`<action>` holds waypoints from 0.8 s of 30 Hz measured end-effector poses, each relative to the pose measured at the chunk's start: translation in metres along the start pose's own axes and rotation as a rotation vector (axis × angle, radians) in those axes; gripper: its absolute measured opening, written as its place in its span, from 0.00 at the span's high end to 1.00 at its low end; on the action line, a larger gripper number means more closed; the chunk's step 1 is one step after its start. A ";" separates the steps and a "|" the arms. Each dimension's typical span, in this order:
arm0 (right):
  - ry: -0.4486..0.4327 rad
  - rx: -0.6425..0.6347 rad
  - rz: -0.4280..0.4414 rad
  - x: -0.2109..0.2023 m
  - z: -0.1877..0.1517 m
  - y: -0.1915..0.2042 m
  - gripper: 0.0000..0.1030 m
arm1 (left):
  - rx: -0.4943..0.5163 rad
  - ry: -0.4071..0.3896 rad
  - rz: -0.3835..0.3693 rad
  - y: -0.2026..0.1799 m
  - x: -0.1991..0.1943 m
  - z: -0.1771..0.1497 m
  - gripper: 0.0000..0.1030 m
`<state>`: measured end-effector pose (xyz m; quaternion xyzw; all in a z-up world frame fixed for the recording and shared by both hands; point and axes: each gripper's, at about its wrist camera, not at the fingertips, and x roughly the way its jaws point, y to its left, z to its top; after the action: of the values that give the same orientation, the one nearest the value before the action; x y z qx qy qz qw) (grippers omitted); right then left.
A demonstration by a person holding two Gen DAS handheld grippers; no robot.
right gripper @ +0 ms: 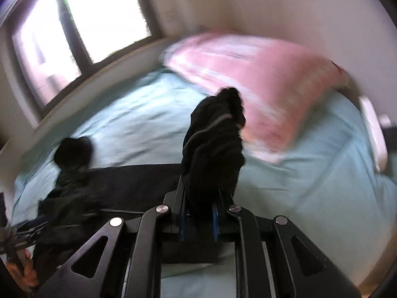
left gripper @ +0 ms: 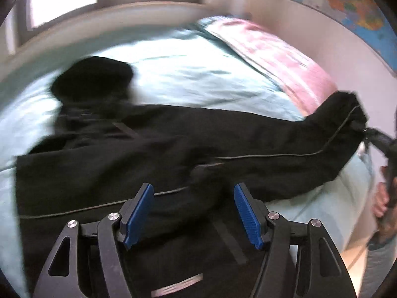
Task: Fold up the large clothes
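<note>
The black jacket (left gripper: 148,154) is lying mostly spread out across the bed (left gripper: 198,79), hood toward the window-side edge. Left gripper (left gripper: 193,211) is hovering wide open over it, gripping nothing. Right gripper (right gripper: 198,221) is pinching the sleeve (right gripper: 213,139) and lifting it, so I'd guess folding's barely begun.

Black jacket (left gripper: 153,149) — sprawled, sleeve lifted

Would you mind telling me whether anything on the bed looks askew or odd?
Nothing damaged or spilled. The black jacket lies rumpled and unfolded across the bed, one sleeve lifted, pinched in the right gripper.
</note>
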<state>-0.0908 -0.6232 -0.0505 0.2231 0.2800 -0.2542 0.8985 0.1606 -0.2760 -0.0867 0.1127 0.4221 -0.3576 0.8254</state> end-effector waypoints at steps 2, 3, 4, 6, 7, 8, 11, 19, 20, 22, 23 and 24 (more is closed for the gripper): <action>-0.002 -0.065 0.034 -0.006 0.000 0.044 0.82 | -0.034 -0.027 0.035 0.030 -0.022 -0.011 0.33; -0.007 -0.108 0.059 -0.009 0.000 0.074 0.82 | -0.053 -0.033 0.040 0.044 -0.031 -0.017 0.33; -0.011 -0.133 0.074 -0.010 -0.001 0.094 0.82 | -0.072 -0.035 0.047 0.055 -0.039 -0.023 0.33; -0.007 -0.194 0.124 -0.011 -0.005 0.147 0.82 | -0.099 -0.044 0.061 0.071 -0.048 -0.033 0.33; 0.001 -0.211 0.139 -0.010 -0.008 0.165 0.82 | -0.112 -0.052 0.072 0.082 -0.056 -0.039 0.33; 0.017 -0.236 0.163 -0.007 -0.012 0.191 0.82 | -0.120 -0.058 0.084 0.090 -0.062 -0.043 0.33; 0.050 -0.319 0.208 0.002 -0.031 0.265 0.82 | -0.142 -0.078 0.120 0.119 -0.081 -0.064 0.33; 0.156 -0.491 0.316 0.040 -0.107 0.435 0.82 | -0.221 -0.115 0.152 0.196 -0.119 -0.113 0.33; 0.177 -0.507 0.329 0.047 -0.119 0.453 0.82 | -0.231 -0.118 0.151 0.203 -0.122 -0.117 0.33; 0.217 -0.545 0.352 0.063 -0.143 0.484 0.82 | -0.257 -0.123 0.147 0.220 -0.125 -0.128 0.33; 0.242 -0.568 0.355 0.075 -0.158 0.499 0.82 | -0.266 -0.121 0.147 0.227 -0.126 -0.133 0.33; 0.272 -0.586 0.351 0.090 -0.173 0.512 0.82 | -0.276 -0.117 0.149 0.234 -0.125 -0.137 0.33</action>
<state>0.2038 -0.1636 -0.1020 0.0325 0.4151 0.0270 0.9088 0.1877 0.0211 -0.1011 0.0083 0.4091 -0.2398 0.8804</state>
